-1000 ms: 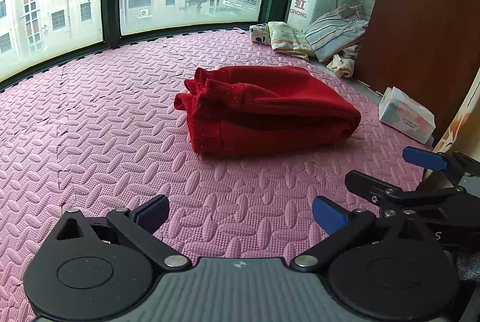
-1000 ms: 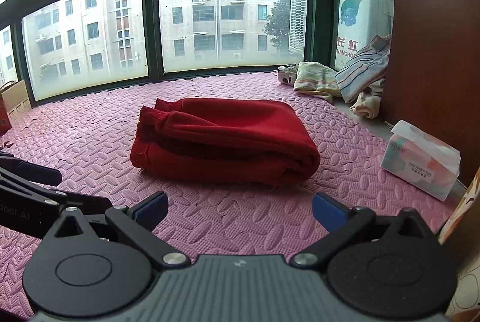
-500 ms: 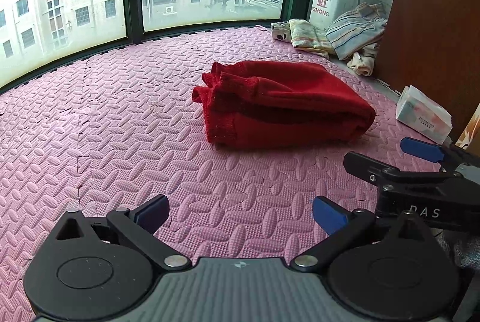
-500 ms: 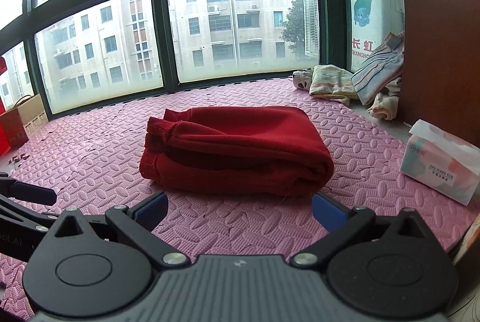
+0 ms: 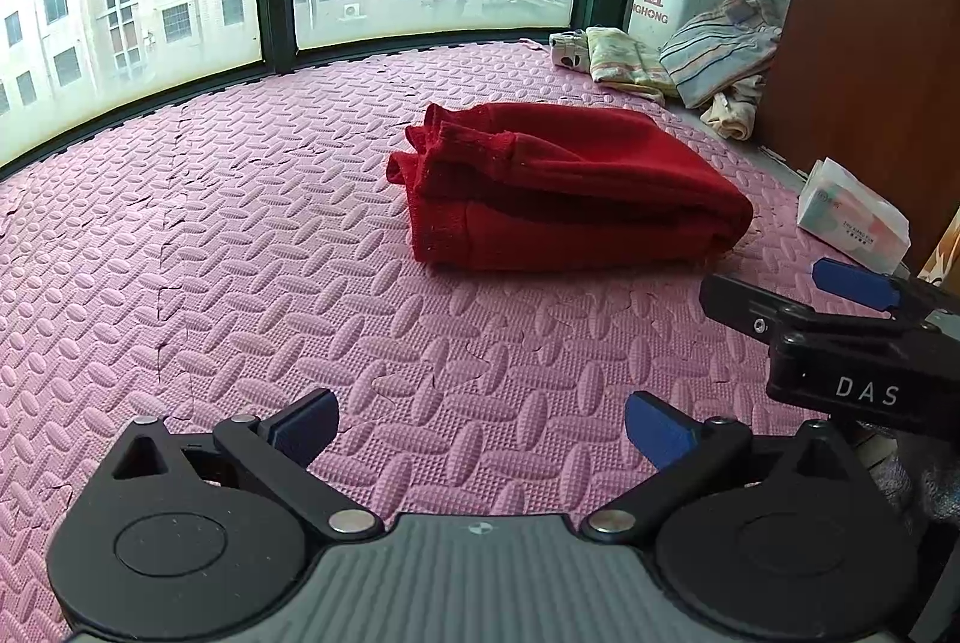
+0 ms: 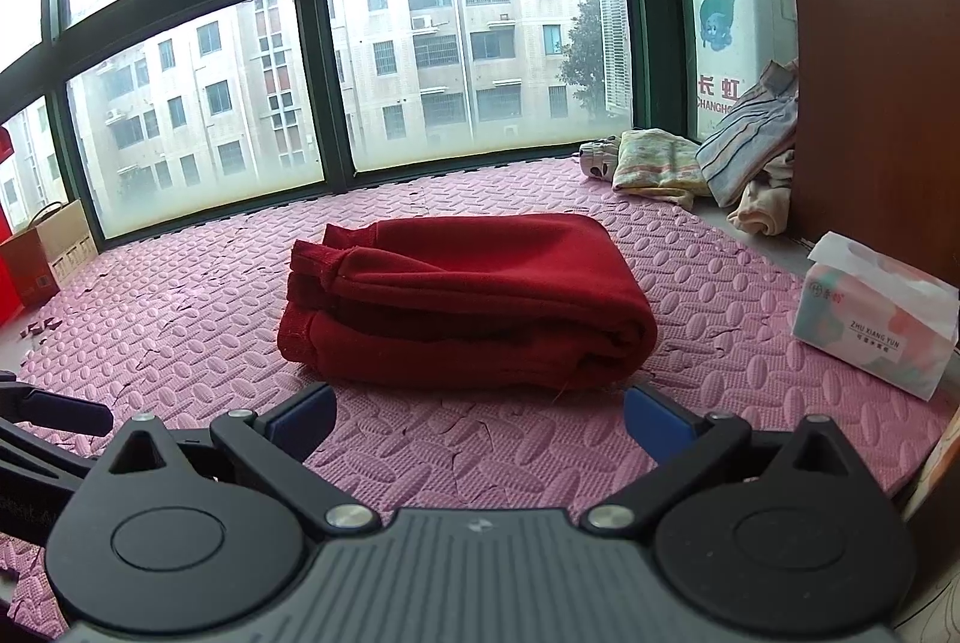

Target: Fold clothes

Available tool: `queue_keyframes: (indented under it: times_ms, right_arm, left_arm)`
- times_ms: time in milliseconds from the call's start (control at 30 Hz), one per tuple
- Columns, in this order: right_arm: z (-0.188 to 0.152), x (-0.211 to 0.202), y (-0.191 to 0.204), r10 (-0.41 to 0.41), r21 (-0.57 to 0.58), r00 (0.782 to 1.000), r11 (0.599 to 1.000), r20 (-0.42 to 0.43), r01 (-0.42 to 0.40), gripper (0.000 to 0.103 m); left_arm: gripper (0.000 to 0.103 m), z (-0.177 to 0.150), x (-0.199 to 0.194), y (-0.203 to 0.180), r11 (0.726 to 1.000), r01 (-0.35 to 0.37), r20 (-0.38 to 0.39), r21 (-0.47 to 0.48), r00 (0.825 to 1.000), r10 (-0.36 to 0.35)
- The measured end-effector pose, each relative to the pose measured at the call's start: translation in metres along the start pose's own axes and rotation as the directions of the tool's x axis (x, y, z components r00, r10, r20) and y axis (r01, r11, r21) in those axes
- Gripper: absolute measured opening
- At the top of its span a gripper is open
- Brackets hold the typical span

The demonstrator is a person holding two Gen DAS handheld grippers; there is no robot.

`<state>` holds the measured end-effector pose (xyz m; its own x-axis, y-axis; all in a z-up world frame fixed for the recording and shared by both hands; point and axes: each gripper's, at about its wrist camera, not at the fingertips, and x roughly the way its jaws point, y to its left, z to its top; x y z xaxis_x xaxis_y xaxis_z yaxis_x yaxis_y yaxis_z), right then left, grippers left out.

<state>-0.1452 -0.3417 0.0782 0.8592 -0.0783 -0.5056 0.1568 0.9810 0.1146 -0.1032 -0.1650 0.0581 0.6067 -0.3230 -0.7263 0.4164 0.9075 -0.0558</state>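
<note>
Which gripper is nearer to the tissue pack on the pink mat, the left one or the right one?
Right. The right gripper has the tissue pack close on its right side; the left gripper sits farther left, beyond the right gripper.

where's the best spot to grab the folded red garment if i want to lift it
Probably the rounded fold edge of the red garment at its right end, coming in low from the right, along the pink mat. That end is one closed roll; the left end shows loose stacked hems that could splay apart. Both pairs of jaws stand open and empty.
</note>
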Motion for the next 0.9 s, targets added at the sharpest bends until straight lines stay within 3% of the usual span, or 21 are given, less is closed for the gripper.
queue_keyframes:
  times_ms: [900]
  right_arm:
    - [0.016,0.04,-0.002,-0.011,-0.001,0.998,1.0,-0.069,0.011,0.103]
  left_arm:
    - [0.103,0.015,0.035,0.005,1.0,-0.001,-0.058,0.006,0.998,0.002]
